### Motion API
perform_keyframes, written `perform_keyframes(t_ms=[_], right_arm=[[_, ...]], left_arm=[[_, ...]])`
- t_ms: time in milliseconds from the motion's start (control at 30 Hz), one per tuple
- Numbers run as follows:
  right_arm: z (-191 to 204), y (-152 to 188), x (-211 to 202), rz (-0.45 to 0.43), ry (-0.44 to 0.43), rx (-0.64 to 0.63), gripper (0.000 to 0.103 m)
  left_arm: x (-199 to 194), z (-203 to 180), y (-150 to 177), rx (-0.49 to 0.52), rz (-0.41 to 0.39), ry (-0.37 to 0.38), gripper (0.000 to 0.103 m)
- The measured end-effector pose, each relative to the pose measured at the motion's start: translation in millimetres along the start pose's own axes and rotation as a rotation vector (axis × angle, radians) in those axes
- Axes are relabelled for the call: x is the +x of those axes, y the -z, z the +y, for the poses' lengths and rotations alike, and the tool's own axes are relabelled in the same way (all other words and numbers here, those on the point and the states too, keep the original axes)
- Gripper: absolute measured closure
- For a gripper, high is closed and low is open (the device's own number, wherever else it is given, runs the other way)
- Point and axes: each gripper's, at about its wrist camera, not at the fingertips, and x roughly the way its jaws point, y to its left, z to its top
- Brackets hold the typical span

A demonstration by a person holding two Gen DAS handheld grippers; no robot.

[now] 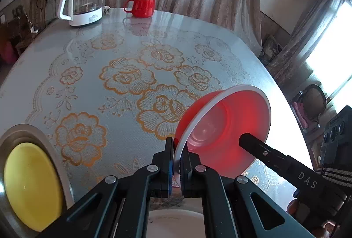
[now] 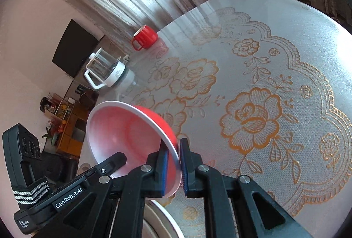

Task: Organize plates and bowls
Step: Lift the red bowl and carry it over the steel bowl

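Note:
A red bowl with a white inside (image 1: 228,128) is held tilted above the table, gripped on opposite sides of its rim by both grippers. My left gripper (image 1: 177,150) is shut on the bowl's rim. My right gripper (image 2: 175,154) is shut on the far side of the same bowl (image 2: 123,132); it shows in the left wrist view as a black finger (image 1: 259,150). A yellow plate (image 1: 30,185) lies in a metal dish (image 1: 33,130) at the lower left. A white plate (image 1: 176,222) lies under the left gripper, mostly hidden.
A round table with a flowered lace cloth (image 1: 132,75) fills both views. A glass kettle on a white base (image 1: 84,4) and a red mug (image 1: 143,6) stand at its far edge by the curtains. The white plate's rim (image 2: 160,220) lies below the right gripper.

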Motion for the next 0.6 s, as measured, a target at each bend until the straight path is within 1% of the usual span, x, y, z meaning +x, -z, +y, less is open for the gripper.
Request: perform_keyframes(t_ms=[167, 367, 600], right_arm=[[26, 11, -1, 0.004, -0.026, -0.045, 0.093], [56, 27, 0, 0.015, -0.068, -0.094, 0.093], [82, 47, 2, 0.045, -0.107, -0.147, 0.093]], left_arm=[[-32, 15, 16, -0.006, -0.07, -0.026, 0.099], [-59, 31, 35, -0.004, -0.144, -0.072, 0.099], [-83, 59, 56, -0.041, -0.18, -0.094, 0.098]])
